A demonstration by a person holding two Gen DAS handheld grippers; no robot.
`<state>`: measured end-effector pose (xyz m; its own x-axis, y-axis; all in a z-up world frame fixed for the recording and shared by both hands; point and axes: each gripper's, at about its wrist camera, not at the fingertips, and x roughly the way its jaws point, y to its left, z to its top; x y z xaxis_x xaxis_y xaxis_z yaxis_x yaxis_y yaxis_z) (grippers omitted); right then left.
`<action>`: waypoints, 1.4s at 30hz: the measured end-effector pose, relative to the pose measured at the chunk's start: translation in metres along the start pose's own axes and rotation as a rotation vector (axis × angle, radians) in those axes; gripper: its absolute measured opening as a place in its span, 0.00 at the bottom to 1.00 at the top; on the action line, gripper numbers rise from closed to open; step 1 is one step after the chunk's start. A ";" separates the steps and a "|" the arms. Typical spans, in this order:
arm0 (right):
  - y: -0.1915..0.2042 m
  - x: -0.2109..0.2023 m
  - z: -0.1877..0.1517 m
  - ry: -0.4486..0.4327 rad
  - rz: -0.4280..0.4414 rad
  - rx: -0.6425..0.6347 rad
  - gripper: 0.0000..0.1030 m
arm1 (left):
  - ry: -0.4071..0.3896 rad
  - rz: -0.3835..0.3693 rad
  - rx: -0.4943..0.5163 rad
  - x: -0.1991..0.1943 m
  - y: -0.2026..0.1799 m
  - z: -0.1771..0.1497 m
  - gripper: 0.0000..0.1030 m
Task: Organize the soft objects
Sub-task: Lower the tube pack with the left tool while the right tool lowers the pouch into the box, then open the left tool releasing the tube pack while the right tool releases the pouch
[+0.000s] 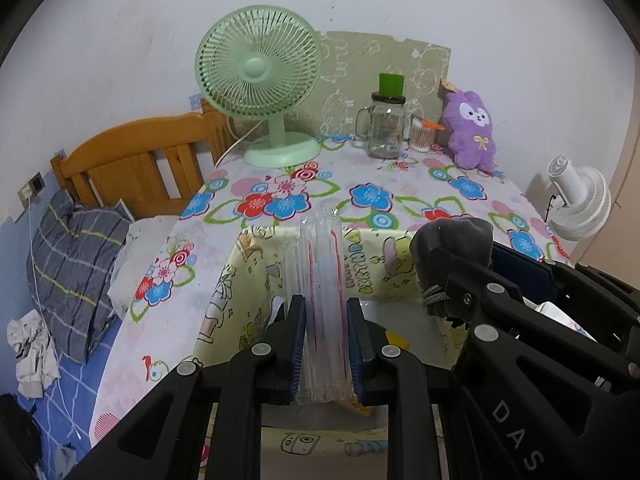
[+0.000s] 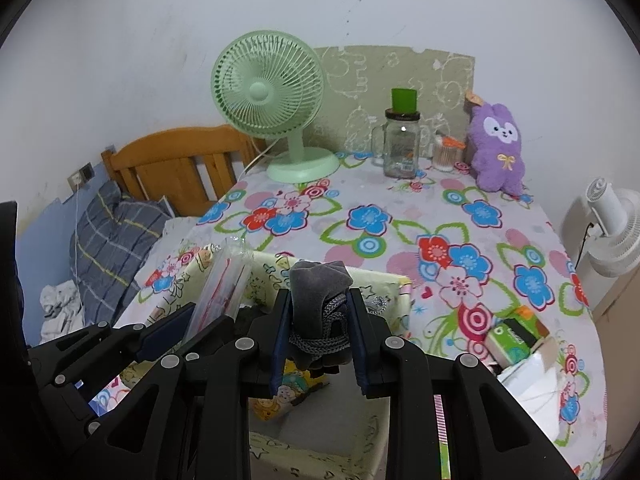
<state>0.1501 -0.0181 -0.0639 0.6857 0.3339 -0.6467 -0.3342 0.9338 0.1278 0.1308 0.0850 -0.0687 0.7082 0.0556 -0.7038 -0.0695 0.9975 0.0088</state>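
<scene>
My left gripper (image 1: pixel 325 312) is shut on a clear plastic pack with red lines (image 1: pixel 320 276), which sticks up and forward between its blue pads. My right gripper (image 2: pixel 320 308) is shut on a rolled grey sock bundle (image 2: pixel 318 292) with knitted trim. Both grippers hover side by side over a pale yellow fabric storage box with cartoon prints (image 1: pixel 372 268), open at the top. In the right wrist view the same clear plastic pack (image 2: pixel 224 284) and the fabric box's rim (image 2: pixel 380 280) show left of and behind the sock. A purple plush rabbit (image 1: pixel 472 132) sits at the table's back right.
The table wears a flowered cloth (image 2: pixel 372 220). At the back stand a green fan (image 1: pixel 260 80), a glass mug jar with a green cup on it (image 1: pixel 386 126) and a cotton-swab pot (image 1: pixel 420 136). A green tissue pack (image 2: pixel 516 336) lies right. A bed with a plaid pillow (image 1: pixel 72 264) is left.
</scene>
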 end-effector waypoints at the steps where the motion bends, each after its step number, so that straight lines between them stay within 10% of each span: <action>1: 0.001 0.003 -0.001 0.006 0.002 -0.003 0.29 | 0.005 -0.002 -0.002 0.002 0.002 0.000 0.18; 29: 0.005 0.060 -0.008 0.136 0.030 -0.002 0.32 | 0.127 -0.088 -0.011 0.045 0.012 -0.008 0.47; 34: 0.003 0.058 -0.007 0.142 0.042 0.012 0.65 | 0.084 -0.101 0.003 0.034 0.006 -0.006 0.64; 42: 0.000 0.043 -0.004 0.120 0.030 0.006 0.69 | 0.057 -0.086 0.002 0.022 0.002 -0.004 0.81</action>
<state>0.1771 -0.0037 -0.0949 0.5930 0.3447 -0.7277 -0.3497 0.9243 0.1528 0.1436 0.0881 -0.0869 0.6705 -0.0324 -0.7412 -0.0091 0.9986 -0.0518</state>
